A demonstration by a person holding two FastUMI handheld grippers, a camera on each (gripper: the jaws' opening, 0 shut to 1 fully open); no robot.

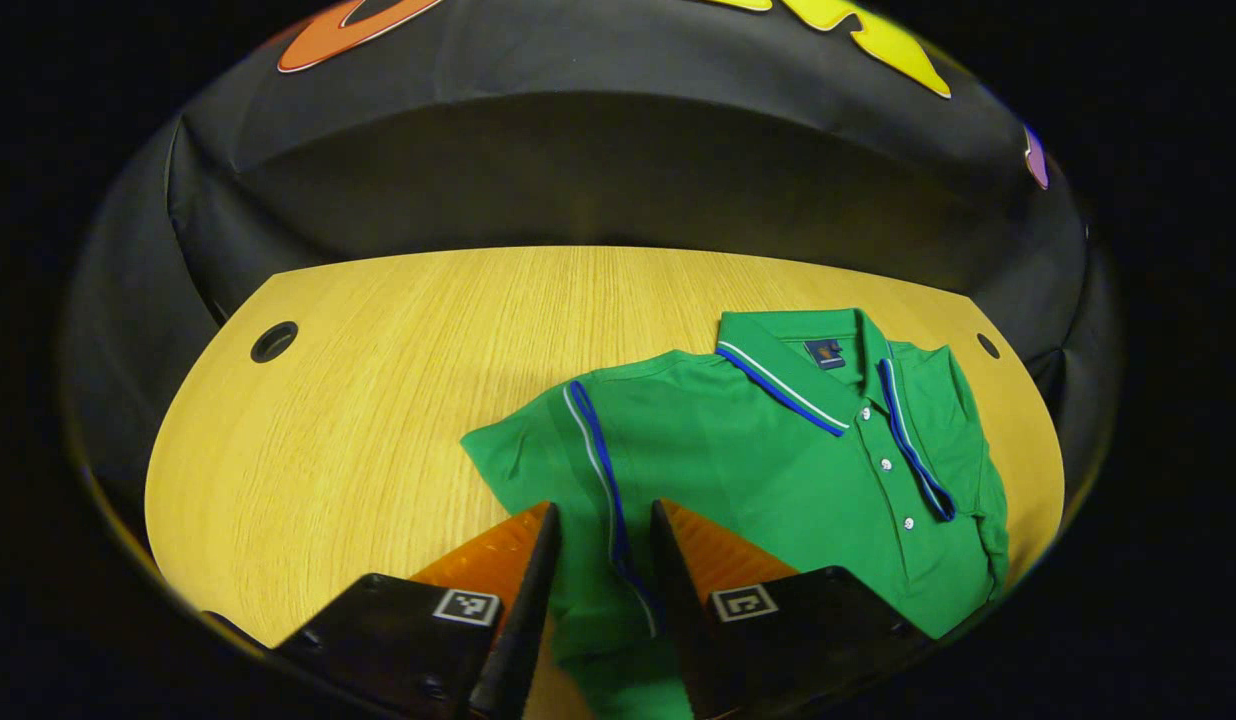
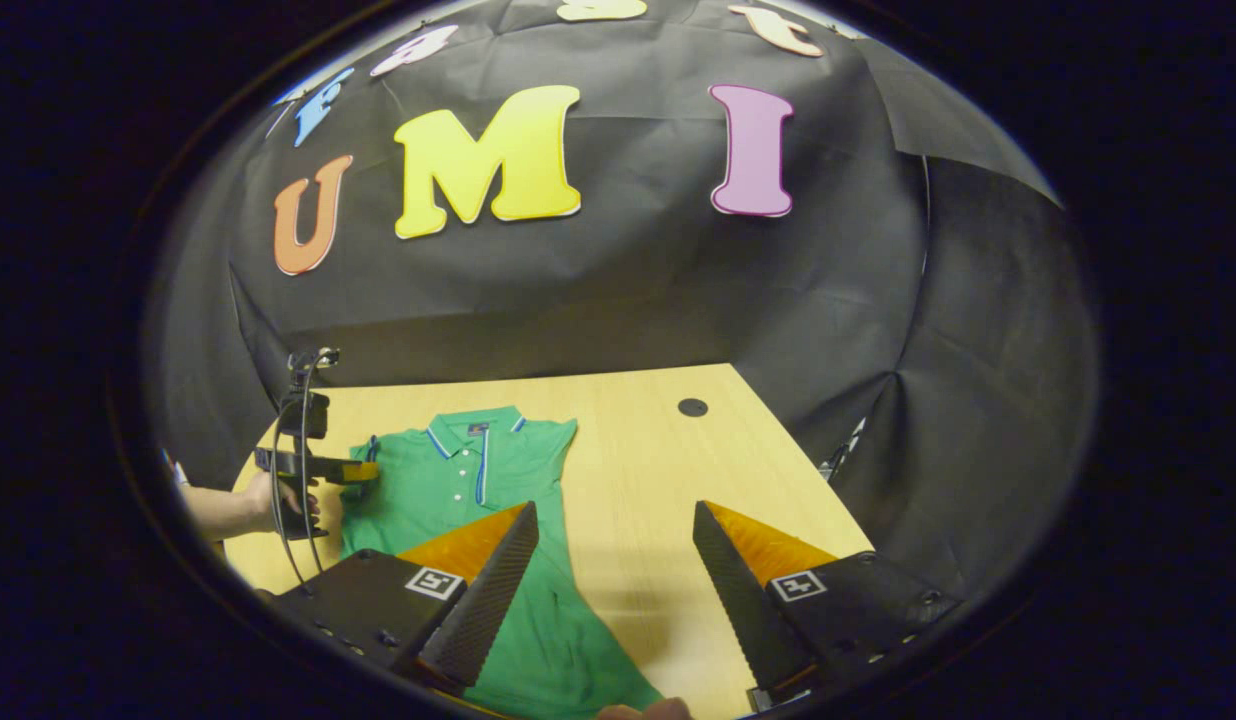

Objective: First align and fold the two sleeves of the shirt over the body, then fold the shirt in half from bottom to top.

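A green polo shirt (image 1: 778, 470) lies face up on a light wooden counter (image 1: 378, 400), collar toward the far wall, buttons showing down the front. In the left gripper view, one sleeve with a blue and white striped cuff (image 1: 603, 470) is turned inward so it lies across the chest. In the right gripper view the shirt's hem end spreads toward the near edge of the counter, and the sleeve on that side seems tucked in, though this is too small to be sure.

The shirt looks like light, soft knit cloth. It will likely drape and crease easily and slide a little on the smooth wood, so it is best pinched at an edge, such as the cuff, a shoulder seam or a hem corner.

The left gripper (image 1: 606, 540) is narrowly open, its two fingers on either side of the striped cuff; whether they press the cloth cannot be told. A hand (image 2: 278, 505) holds it at the counter's side. The right gripper (image 2: 613, 590) is wide open, holds nothing, and hangs above the shirt's lower edge and bare counter.
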